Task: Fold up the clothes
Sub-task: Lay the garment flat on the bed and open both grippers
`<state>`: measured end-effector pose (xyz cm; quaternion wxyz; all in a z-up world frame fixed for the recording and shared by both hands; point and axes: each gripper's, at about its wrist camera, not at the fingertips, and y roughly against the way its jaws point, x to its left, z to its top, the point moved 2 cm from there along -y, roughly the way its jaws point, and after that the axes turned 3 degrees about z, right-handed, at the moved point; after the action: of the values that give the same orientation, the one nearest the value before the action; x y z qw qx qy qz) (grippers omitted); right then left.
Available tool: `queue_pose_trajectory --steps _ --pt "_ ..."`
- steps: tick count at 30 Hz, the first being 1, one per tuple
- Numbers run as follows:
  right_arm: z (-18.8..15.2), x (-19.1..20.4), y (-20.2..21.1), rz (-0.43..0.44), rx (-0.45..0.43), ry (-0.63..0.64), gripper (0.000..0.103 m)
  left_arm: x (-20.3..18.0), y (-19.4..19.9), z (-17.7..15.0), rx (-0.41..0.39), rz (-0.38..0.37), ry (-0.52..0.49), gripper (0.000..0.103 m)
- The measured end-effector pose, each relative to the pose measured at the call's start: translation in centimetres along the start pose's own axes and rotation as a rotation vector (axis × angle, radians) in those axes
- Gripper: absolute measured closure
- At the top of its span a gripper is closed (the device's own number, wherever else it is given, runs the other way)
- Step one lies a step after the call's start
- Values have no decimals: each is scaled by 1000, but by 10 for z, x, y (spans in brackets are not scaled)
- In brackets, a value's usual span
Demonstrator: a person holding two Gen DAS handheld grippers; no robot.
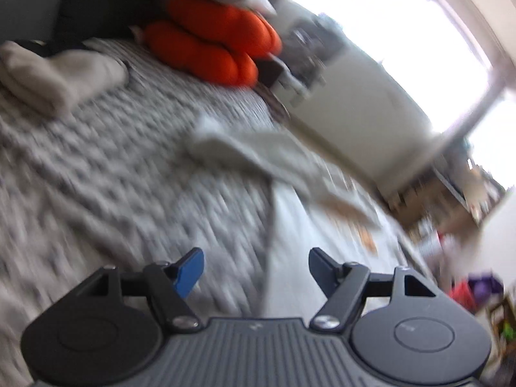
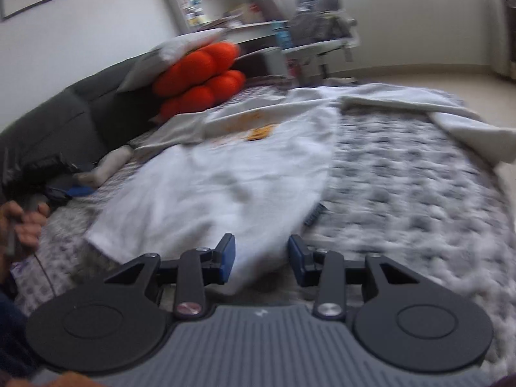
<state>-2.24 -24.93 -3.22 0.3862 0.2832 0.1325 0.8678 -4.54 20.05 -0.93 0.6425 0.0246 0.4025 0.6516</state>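
Note:
A white garment with an orange print lies spread on a grey patterned bed cover. Its near hem reaches between the fingers of my right gripper, which stands open just above that edge. In the blurred, tilted left wrist view the same white garment runs away to the right, with a sleeve folded across. My left gripper hangs open above the bed cover, left of the garment, holding nothing. A folded beige cloth rests at the far left.
An orange cushion and a grey pillow lean on a dark headboard. A pale blanket drapes the far right bed corner. A person's hand is at the left edge. A desk and chair stand beyond the bed.

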Motion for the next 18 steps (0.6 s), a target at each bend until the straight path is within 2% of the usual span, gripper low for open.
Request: queue_pose_trajectory --steps 2,5,7,10,16,18 --pt "4 5 -1 39 -6 -15 62 -11 -5 -20 36 -5 -43 30" --pt "7 9 7 85 -36 -18 62 -19 -8 -38 48 1 -74 30" --pt "8 10 12 106 -52 -19 62 -26 -9 -43 36 37 -129 32" --pt "0 3 13 96 -38 -41 62 -34 -9 -49 20 93 -192 44" --pt "-11 -6 36 191 -161 -116 62 -42 -5 -54 7 158 -261 68" --pt "-13 -11 42 153 -197 -133 62 -43 -5 -55 7 169 -274 70"
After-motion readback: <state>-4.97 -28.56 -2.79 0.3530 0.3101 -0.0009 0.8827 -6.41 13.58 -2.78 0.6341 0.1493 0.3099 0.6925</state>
